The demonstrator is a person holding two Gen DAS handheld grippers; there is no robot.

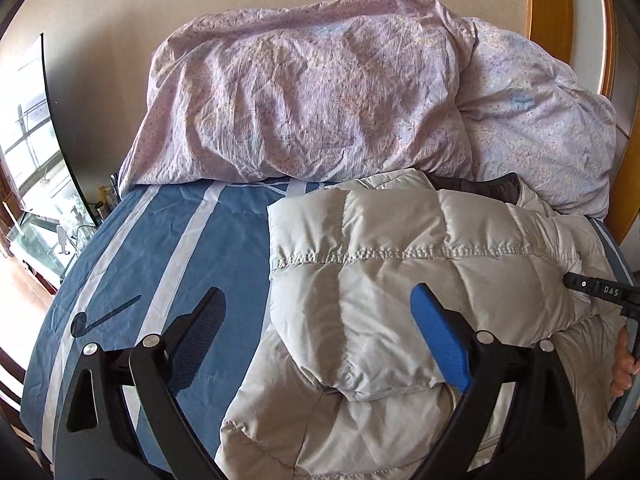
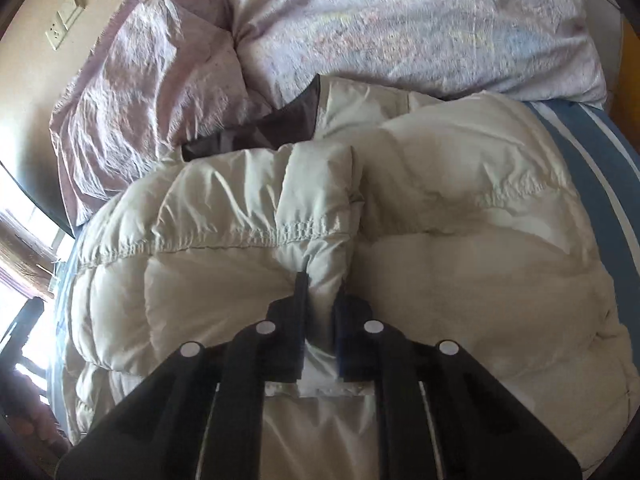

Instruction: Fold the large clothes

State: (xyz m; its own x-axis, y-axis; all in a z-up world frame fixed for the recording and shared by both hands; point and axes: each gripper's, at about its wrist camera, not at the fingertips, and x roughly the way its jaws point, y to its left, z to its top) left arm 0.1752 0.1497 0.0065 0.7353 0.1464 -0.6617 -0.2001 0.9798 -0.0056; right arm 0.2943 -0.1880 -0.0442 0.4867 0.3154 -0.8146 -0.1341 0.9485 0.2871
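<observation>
Right claw [image 2: 320, 280] pinching jacket [image 2: 440, 280] fold | left claw [image 1: 320, 304] spread | bed [image 1: 160, 240]

Your jacket [image 1: 400, 280] runs past the near edge; the duvet [image 1: 320, 92] hides its far collar, and your right fingers [image 2: 300, 312] bury their tips in it.

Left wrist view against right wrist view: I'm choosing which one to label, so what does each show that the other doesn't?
Only the left wrist view shows the left claw open above the padded jacket's left edge, the broad blue striped sheet, the window, and part of a hand at the right edge. Only the right wrist view shows the right claw shut on a fold of the padded jacket, and the wall socket. Both share the jacket, its dark lining, the pink floral duvet behind, and the sheet.
</observation>
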